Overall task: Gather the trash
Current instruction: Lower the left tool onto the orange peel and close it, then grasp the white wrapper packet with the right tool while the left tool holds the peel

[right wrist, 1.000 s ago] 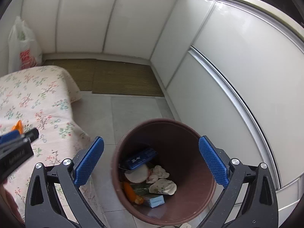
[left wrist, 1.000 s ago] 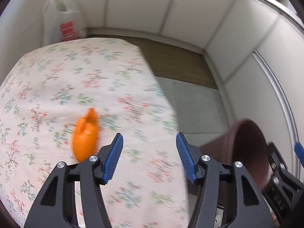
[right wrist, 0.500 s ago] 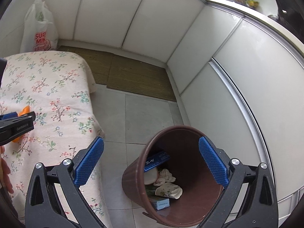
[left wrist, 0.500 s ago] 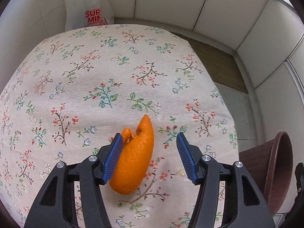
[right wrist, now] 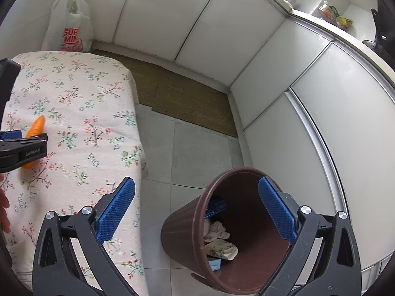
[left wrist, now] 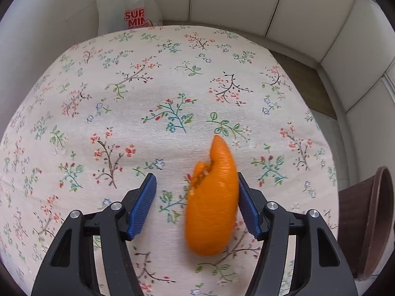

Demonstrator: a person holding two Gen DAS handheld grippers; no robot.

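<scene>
An orange peel point(left wrist: 212, 204) lies on the floral tablecloth point(left wrist: 148, 86). My left gripper point(left wrist: 196, 203) is open around it, with the peel against the right blue pad and a gap to the left pad. In the right wrist view the peel point(right wrist: 37, 127) shows partly behind the left gripper point(right wrist: 22, 145). My right gripper point(right wrist: 196, 215) is open and empty above the floor, over the rim of a brown trash bin point(right wrist: 187, 231) that holds a blue packet, crumpled tissues and other scraps. The bin point(left wrist: 365, 224) also shows at the table's right edge.
A white plastic shopping bag point(left wrist: 126, 7) stands against the wall behind the table, also in the right wrist view point(right wrist: 69, 27). White cabinet doors point(right wrist: 308, 113) line the right side. A woven mat point(right wrist: 187, 98) lies on the tiled floor point(right wrist: 187, 153).
My left gripper swung left onto the table and moved in on the orange peel, which now sits between the jaws against the right pad. My right gripper rose and drew back from the bin.
</scene>
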